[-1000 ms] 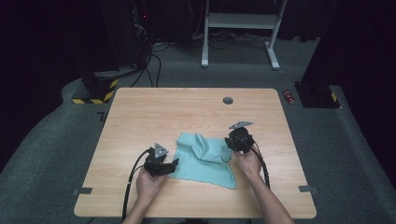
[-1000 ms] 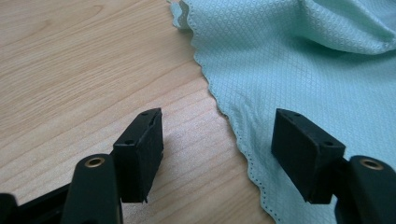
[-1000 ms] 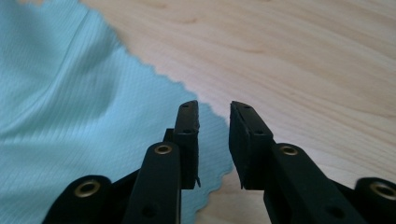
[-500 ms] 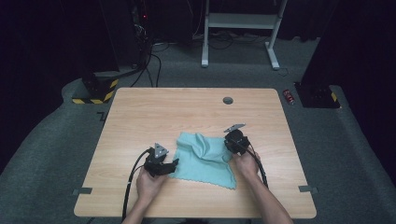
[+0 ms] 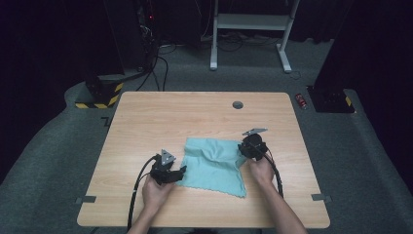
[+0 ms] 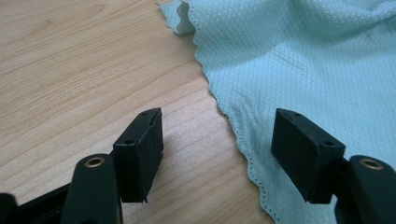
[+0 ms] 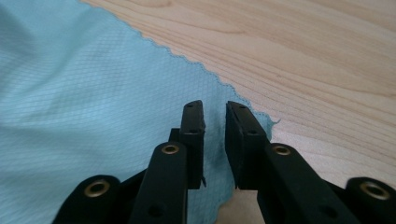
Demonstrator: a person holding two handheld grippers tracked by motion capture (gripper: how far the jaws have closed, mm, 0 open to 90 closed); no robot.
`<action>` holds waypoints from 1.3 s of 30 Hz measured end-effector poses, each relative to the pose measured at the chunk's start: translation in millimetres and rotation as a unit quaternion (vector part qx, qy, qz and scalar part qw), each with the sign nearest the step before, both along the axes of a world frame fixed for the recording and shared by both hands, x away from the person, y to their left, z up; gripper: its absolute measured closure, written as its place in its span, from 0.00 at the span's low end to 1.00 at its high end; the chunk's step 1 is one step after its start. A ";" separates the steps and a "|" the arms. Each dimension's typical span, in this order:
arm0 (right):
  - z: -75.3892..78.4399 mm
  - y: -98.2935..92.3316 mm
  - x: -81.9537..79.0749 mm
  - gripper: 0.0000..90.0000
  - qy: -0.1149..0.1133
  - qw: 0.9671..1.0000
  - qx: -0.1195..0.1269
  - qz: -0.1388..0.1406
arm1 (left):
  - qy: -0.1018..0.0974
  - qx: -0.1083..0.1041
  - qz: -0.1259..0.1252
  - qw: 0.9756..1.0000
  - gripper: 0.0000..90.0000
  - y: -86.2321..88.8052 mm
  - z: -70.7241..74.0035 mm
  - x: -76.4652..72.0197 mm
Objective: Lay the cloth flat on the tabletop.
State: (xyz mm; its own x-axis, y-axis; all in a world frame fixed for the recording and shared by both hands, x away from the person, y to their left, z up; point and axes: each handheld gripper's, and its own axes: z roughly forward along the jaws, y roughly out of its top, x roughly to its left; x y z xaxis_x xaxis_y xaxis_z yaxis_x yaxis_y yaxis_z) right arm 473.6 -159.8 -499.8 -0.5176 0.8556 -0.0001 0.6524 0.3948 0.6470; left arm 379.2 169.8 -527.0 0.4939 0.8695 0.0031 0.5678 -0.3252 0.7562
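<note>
Cloth (image 5: 214, 165), pale green and rumpled, lies on my side of the table (image 5: 146, 117), between my two hands. From the high view I see its whole outline, with a crease running up the middle and the near right corner pointing toward me; that view also takes in a small round grey hole (image 5: 237, 105) near the table's far edge and a small red thing (image 5: 301, 100) on the floor beyond the right corner.

My left tongs (image 6: 217, 154) give me the close detail: the diamond weave and the scalloped hem of the cloth's left edge, which runs between the two jaws. The jaws stand wide apart, one over bare wood, the other over the cloth, and nothing is pinched.

My right tongs (image 7: 215, 140) sit at the cloth's right corner. Their jaws are narrow, with a slim gap showing between the pads; they have just been opening a little, and the cloth lies under and between them without being pressed by the pads.

My left hand (image 5: 155, 187) rests low on the table, gripping its tool pointed toward the cloth's left edge. My right hand (image 5: 261, 170) reaches forward, its tool angled down at the cloth.
</note>
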 end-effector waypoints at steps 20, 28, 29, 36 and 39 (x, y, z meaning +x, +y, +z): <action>-8.0 2.0 -21.4 0.88 0.001 1.000 -0.022 0.006 | 0.000 0.000 0.001 1.000 0.38 -0.1 0.0 0.0; -6.8 14.8 -4.2 0.99 -0.016 0.997 -0.075 0.011 | -0.002 0.003 0.003 1.000 0.38 -0.7 0.2 -0.8; -6.4 14.4 -0.5 0.99 -0.012 0.997 -0.071 0.009 | -0.001 0.003 0.004 1.000 0.39 -0.8 0.2 -1.0; 8.1 -0.2 -14.1 0.90 -0.020 1.000 -0.016 0.008 | -0.002 -0.007 -0.009 1.000 0.48 -0.6 0.6 -10.8; 15.4 -8.5 -32.3 0.89 -0.022 1.000 0.000 0.021 | 0.001 -0.012 -0.034 0.999 0.59 -2.2 1.9 -16.5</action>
State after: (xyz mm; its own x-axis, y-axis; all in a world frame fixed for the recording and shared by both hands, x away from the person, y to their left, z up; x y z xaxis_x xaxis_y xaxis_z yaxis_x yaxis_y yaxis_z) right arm 441.3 -168.3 -484.3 -0.5531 0.8328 -0.0231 0.6058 0.4211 0.6750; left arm 362.7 167.6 -525.1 0.5519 0.8337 -0.0180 0.5465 -0.3453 0.7629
